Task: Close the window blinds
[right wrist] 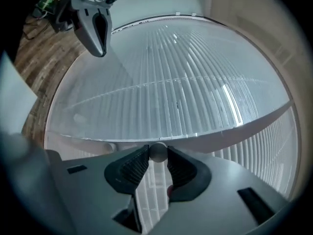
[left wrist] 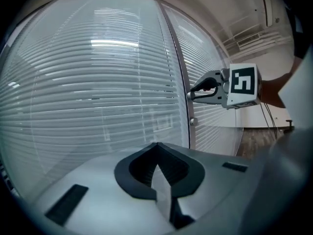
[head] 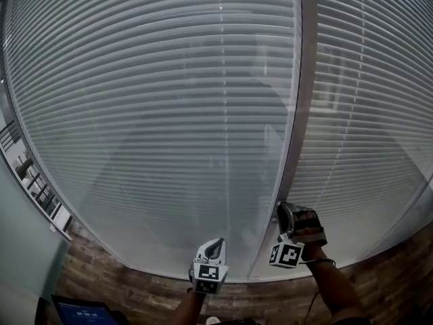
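Left tongs point(left wrist: 156, 166) hung just left of the vertical frame post point(head: 298, 114), low down, jaws pressed together with nothing between them, tips near the glass point(head: 135, 235). Right tongs point(right wrist: 157, 156) sat at the post itself, jaws narrowly apart and clamped on a small round white knob point(right wrist: 157, 152). Window blinds point(head: 155, 114) spread behind the glass on both sides of the post, slats running horizontally.

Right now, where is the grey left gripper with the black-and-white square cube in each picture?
Head view: the grey left gripper sits bottom centre.
Left gripper view: the left gripper fills the bottom, jaws together.
Right gripper view: the left gripper shows top left.
Shared landmark: the grey window frame post between the two white slatted blinds.
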`<state>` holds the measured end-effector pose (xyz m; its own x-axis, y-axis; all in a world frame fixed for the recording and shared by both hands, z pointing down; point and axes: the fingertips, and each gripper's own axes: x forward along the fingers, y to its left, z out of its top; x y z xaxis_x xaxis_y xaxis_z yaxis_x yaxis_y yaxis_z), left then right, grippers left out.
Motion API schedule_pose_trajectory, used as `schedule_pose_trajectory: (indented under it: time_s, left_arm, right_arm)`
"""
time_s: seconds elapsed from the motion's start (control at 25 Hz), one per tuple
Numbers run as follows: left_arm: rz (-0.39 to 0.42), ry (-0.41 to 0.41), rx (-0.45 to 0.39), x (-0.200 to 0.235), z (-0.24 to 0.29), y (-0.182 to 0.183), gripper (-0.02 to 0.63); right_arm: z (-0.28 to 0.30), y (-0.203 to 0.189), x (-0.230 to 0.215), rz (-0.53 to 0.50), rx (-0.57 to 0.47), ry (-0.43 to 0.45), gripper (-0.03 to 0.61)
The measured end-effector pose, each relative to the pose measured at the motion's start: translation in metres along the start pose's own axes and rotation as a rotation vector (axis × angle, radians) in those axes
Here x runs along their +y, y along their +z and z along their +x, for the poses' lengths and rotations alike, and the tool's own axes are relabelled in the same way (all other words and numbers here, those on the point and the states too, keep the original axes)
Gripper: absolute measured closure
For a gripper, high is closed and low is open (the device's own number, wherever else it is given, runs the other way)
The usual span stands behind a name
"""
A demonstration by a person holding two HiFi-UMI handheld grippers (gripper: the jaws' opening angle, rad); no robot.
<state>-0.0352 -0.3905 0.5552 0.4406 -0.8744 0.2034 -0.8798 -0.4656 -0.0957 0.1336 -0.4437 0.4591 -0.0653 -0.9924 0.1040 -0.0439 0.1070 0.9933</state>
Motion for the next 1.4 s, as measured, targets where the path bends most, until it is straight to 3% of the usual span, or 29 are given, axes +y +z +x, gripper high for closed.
schedule_pose_trajectory:
  time_s: [0.12,0.24,0.44,0.64,0.8,0.96,1.08,1.2,1.36,1.4]
  left_arm:
    - [0.001,0.008,0.007,0.005,0.002,-0.002,0.620]
    - [-0.028,0.016,-0.009,0.008,0.001,0.008,0.620]
    - [-0.012,0.021,-0.012,0.011,0.002,0.004,0.621]
    - [-0.007,0.022,-0.022,0.016,0.002,0.003,0.620]
    - [-0.046,0.007,0.003,0.018,-0.012,0.012,0.620]
    - [-0.031,0.004,-0.037,0.013,-0.010,0.008,0.621]
    - [-0.040,-0.008,-0.063,0.023,-0.020,0.016,0.621]
    - [-0.038,-0.023,-0.078,0.035,-0.040,0.030,0.621]
    - [-0.047,-0.025,-0.101,0.042,-0.057,0.043,0.621]
    - [-0.059,-0.020,-0.101,0.044,-0.059,0.044,0.620]
  right_arm:
    - [0.001,0.000,0.001,-0.063,-0.005,-0.019,0.459]
    - [0.002,0.001,0.000,-0.061,-0.021,-0.027,0.459]
    - [0.005,-0.004,0.001,0.021,-0.045,-0.055,0.457]
    - [0.003,-0.009,0.000,0.183,-0.086,-0.049,0.456]
    - [-0.018,-0.012,-0.014,0.384,-0.078,-0.092,0.454]
    - [-0.036,-0.023,-0.003,0.812,-0.069,-0.089,0.456]
    - [-0.041,-0.003,0.006,1.097,-0.099,-0.065,0.456]
    - [-0.057,0.021,-0.004,1.208,-0.109,-0.071,0.459]
    - [-0.077,0.030,-0.018,1.291,-0.084,-0.087,0.575]
    - [-0.081,0.029,-0.017,1.314,-0.063,-0.071,0.575]
